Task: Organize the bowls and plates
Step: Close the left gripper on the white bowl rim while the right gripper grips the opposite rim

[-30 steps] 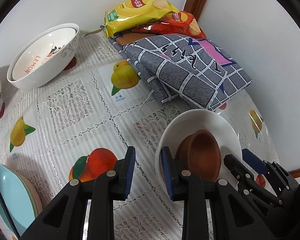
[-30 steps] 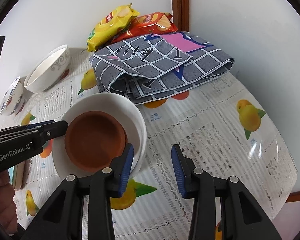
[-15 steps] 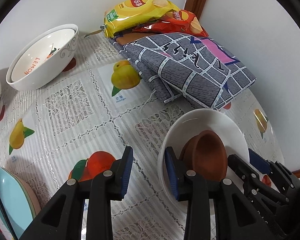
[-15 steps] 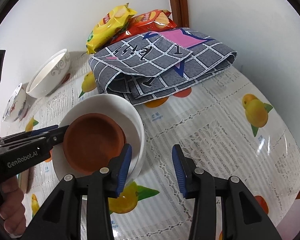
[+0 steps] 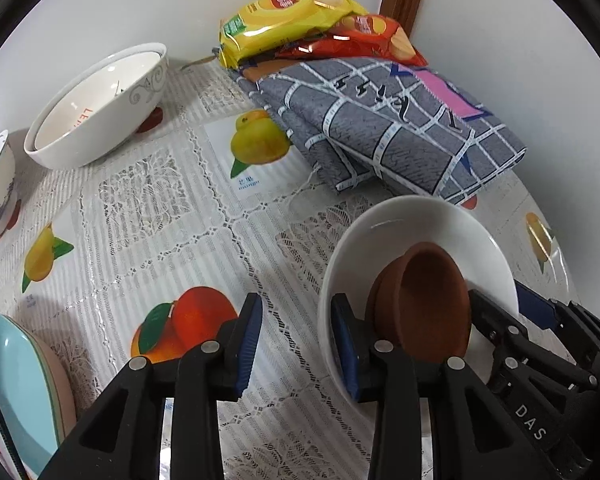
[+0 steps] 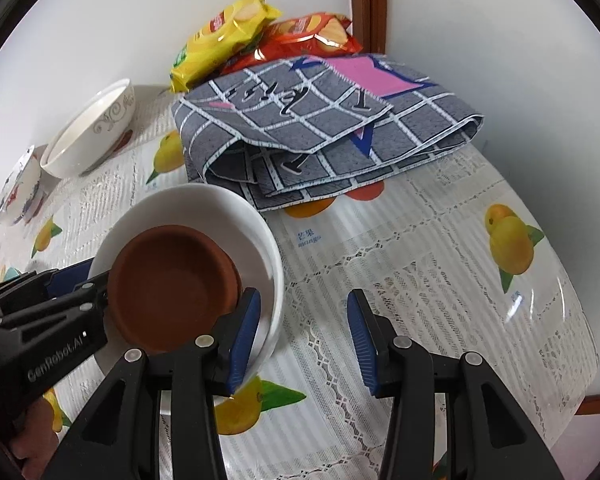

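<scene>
Both grippers have eased back, jaws wide: left gripper point(image 5: 296, 336) and right gripper point(image 6: 304, 336) flank the white bowl point(image 6: 220, 208) holding the terracotta saucer point(image 6: 172, 280), apparently nested and released.

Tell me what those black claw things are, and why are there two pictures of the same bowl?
Those claws are grabbers with two fingers each. A person holds one in each hand, and a little camera on each looks out along its fingers. One picture comes from the left grabber, the other from the right grabber, so you see the same table from two sides. On it are a white bowl with a brown dish inside, a folded grey cloth, a yellow chip bag, a big bowl by the wall and a blue plate at the edge. Both grabbers are open. Each has one finger over the white bowl and one outside its rim, but nothing is squeezed yet.
</scene>
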Tool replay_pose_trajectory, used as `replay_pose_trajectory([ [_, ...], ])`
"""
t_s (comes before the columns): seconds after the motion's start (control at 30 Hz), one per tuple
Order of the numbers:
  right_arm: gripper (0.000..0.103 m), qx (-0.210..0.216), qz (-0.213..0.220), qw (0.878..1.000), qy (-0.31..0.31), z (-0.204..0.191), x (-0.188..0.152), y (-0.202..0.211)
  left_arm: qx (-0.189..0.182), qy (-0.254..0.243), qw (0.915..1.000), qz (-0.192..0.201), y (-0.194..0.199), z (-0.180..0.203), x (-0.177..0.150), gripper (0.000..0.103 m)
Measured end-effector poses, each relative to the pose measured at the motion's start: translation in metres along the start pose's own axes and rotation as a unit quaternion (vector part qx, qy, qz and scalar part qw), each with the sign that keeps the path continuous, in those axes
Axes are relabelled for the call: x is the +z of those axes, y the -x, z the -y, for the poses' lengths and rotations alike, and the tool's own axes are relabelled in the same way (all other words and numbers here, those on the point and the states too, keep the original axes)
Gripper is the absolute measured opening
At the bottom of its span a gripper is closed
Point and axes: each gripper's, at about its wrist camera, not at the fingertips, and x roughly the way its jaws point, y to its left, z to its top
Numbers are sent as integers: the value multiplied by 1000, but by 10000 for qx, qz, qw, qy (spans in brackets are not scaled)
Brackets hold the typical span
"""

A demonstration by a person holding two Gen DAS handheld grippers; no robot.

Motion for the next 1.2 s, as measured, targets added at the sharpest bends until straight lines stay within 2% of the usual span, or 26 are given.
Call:
replay_pose_trajectory([
  [0.17,49,21,-123,9999,-17,3,4,-6,49,163,9999,-17,-5,-5,3,45],
  [0.27,57,33,-180,9997,-139,9,4,-9,62,221,9996,-167,-7,-8,3,52],
  [0.37,61,48,-219,9996,-155,11,5,-10,86,204,9996,-153,-8,-9,2,56],
  [0.5,62,108,-134,9998,-83,12,3,-10,-71,418,9988,-264,-11,-14,1,57],
  [0.67,62,294,-167,9992,-196,15,3,-11,-200,426,9986,-237,-12,-17,0,55],
  [0.83,61,106,21,9999,-109,8,2,-9,-297,620,9974,-204,-13,-21,-1,54],
  [1.0,49,43,-25,10000,82,0,3,-7,-127,576,9982,-89,-10,-15,-4,53],
  [1.2,48,-99,-14,9997,234,-7,3,-7,-85,494,9987,-66,-8,-10,-2,49],
])
